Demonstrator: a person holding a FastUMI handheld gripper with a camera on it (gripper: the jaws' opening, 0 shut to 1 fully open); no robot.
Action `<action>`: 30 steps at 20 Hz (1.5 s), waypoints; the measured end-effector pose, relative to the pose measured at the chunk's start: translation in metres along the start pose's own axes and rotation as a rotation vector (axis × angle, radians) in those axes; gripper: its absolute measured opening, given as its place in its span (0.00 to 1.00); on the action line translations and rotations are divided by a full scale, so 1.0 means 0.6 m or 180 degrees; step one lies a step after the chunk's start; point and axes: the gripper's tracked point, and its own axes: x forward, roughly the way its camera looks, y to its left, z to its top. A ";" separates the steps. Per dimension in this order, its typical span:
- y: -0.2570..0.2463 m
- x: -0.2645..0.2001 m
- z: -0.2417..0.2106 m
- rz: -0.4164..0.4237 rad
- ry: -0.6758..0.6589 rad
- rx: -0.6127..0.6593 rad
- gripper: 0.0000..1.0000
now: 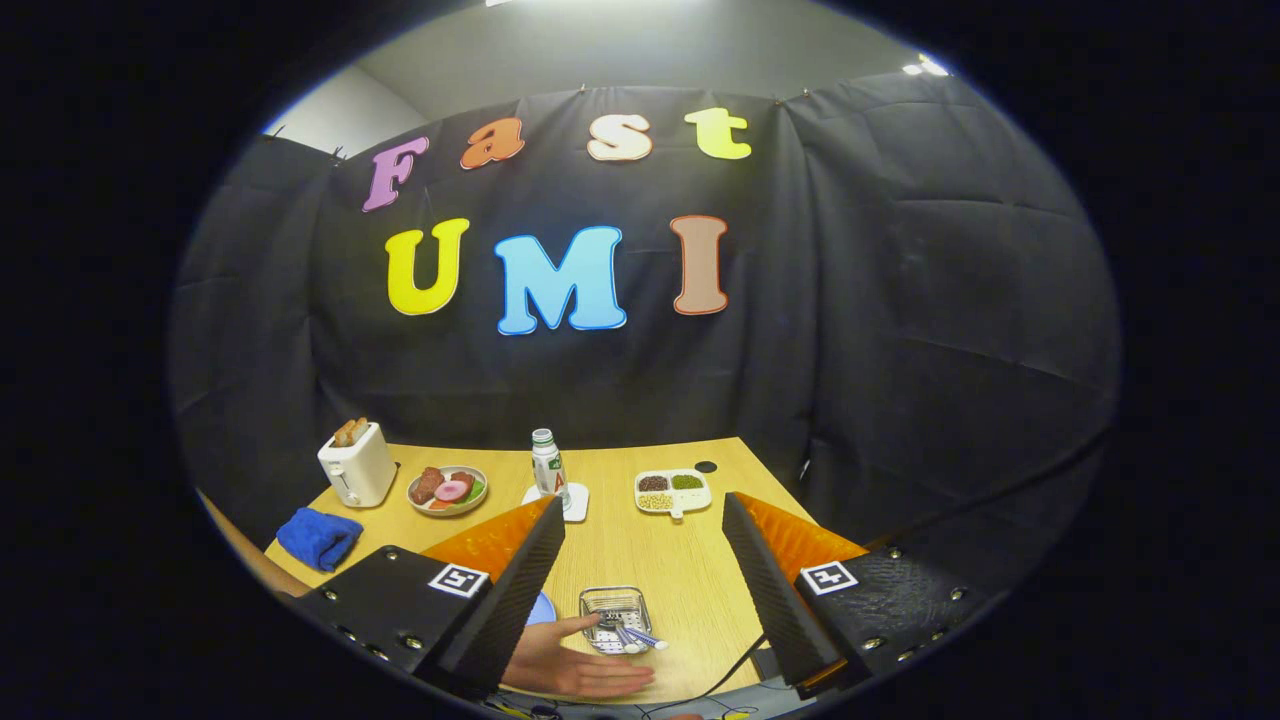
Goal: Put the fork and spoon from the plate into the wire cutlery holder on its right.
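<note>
A wooden table [690, 570] stands before black cloth. The claw [640, 600] hovers high above it, fingers spread wide and empty. Below and between them sits the wire holder [612, 604], cutlery [636, 637] lying at its five o'clock edge, a hand [575, 665] touching it. Descending now risks striking that hand. The blue plate [542, 608] lies at the holder's nine o'clock.

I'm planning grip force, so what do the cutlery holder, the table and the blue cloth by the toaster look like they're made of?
The cutlery holder, between the open gripper's fingers beside a person's hand, looks like thin silvery metal wire: see-through mesh with a shine. The table looks like light wood or laminate, matte, faint grain. The blue cloth looks like soft, fuzzy towelling, bunched in folds.
</note>
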 end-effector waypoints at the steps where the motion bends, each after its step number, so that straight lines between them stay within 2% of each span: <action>1: -0.007 -0.006 0.000 -0.0018 -0.0005 -0.0015 0.98; 5: -0.038 -0.029 -0.006 -0.0101 -0.0050 -0.0115 0.98; 13: -0.032 -0.034 0.011 0.0026 -0.0107 -0.0033 0.98; 24: 0.071 -0.028 0.013 0.0423 0.0059 -0.0333 0.98; 30: 0.107 -0.029 0.013 0.0536 0.0053 -0.0302 0.98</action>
